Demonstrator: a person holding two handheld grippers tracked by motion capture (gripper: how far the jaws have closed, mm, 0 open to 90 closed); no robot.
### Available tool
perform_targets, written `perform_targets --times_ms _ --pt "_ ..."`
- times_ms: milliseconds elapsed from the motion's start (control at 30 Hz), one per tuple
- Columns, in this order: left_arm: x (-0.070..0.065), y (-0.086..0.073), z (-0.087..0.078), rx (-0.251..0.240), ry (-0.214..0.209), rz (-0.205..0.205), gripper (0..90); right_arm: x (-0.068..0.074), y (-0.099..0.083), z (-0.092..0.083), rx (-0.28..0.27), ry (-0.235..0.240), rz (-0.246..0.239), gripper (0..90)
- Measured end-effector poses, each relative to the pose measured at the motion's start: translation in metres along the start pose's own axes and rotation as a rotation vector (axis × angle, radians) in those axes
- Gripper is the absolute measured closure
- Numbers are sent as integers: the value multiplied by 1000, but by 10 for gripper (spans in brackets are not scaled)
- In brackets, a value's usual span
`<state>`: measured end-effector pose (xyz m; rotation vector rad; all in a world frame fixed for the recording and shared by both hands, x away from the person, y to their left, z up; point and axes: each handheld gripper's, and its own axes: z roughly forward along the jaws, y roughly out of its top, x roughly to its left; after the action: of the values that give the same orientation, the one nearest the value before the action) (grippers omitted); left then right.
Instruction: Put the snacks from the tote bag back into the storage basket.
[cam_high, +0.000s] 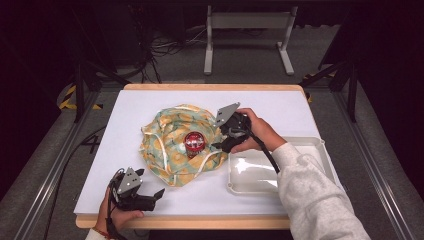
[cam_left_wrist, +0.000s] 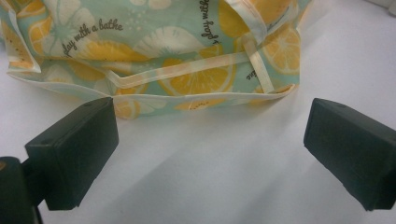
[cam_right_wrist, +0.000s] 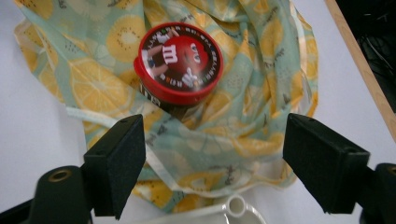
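Observation:
A mint cloth bag printed with orange slices (cam_high: 170, 145) lies crumpled in the middle of the white table. On it sits a small round tin with a red candy-character lid (cam_high: 194, 142), close up in the right gripper view (cam_right_wrist: 180, 58). My right gripper (cam_high: 219, 139) hovers just right of the tin with its jaws apart over the cloth (cam_right_wrist: 233, 140) and nothing pinched between them (cam_right_wrist: 215, 158). My left gripper (cam_high: 150, 184) rests near the table's front left edge. Its jaws stand wide over bare table (cam_left_wrist: 210, 149), just short of the bag's hem (cam_left_wrist: 196, 100).
A shallow white plastic tray (cam_high: 320, 145) sits to the right of the bag, under my right forearm; its corner (cam_right_wrist: 236, 207) peeks in below the right gripper's jaws. The table's wooden edge (cam_high: 210, 87) runs along the back. A grey metal stand (cam_high: 247, 22) stands on the floor beyond.

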<state>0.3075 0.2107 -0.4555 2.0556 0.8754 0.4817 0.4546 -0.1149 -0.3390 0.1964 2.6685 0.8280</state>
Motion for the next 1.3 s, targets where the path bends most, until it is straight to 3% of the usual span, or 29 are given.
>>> perform_targets --times_ms 167,667,833,1033,1300 --pt "1 -2 -1 4 0 -11 37 -3 13 14 28 64 6 210" --pt "0 -5 -6 3 5 -16 37 1 40 44 164 144 -69 207" --pt "0 -6 -6 0 5 -18 37 2 44 53 201 140 -84 204" --pt "0 -6 -6 4 2 -14 37 4 49 64 204 166 -80 199" --pt "0 -6 -6 7 -1 -9 37 3 52 78 221 162 -70 218"
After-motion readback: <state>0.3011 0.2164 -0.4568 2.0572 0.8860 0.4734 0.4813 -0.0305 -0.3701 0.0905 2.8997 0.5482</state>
